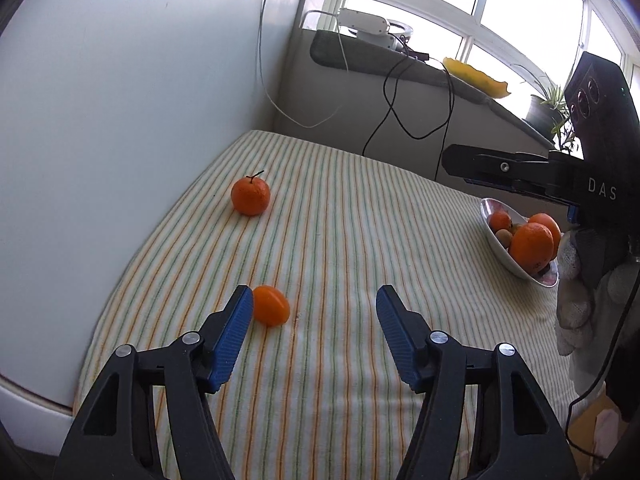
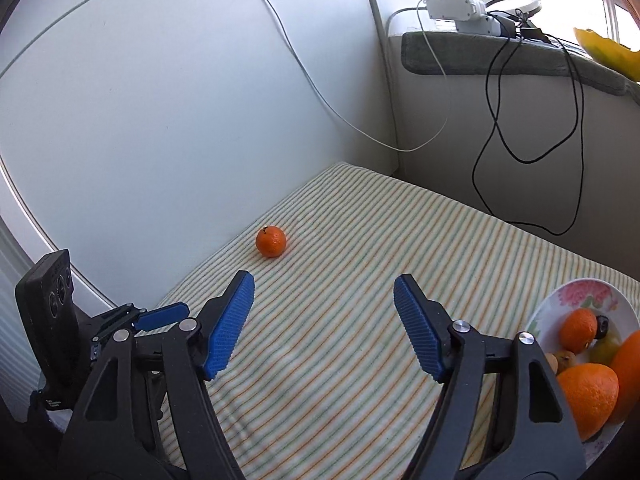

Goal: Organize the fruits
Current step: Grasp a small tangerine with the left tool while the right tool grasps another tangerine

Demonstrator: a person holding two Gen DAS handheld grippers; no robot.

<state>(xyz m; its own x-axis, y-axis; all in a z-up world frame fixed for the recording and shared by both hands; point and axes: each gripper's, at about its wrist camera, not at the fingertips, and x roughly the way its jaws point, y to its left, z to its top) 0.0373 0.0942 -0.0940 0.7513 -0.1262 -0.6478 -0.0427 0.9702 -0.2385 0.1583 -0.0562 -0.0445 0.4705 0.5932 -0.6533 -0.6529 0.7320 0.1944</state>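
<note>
Left tongs [image 1: 315, 300] released above the striped cloth [image 1: 340, 240] on the surface, nothing between the blue pads — a small oval orange fruit [image 1: 272, 305] lies just beside the left pad's tip. A stemmed mandarin [image 1: 251, 195] sits farther off, near the wall. Right tongs [image 2: 324, 290] likewise spread and empty. At right, a floral bowl [image 2: 576, 300] holds oranges [image 2: 588, 398] and smaller fruit. The right unit's body reads "DAS" [image 1: 602, 189].
</note>
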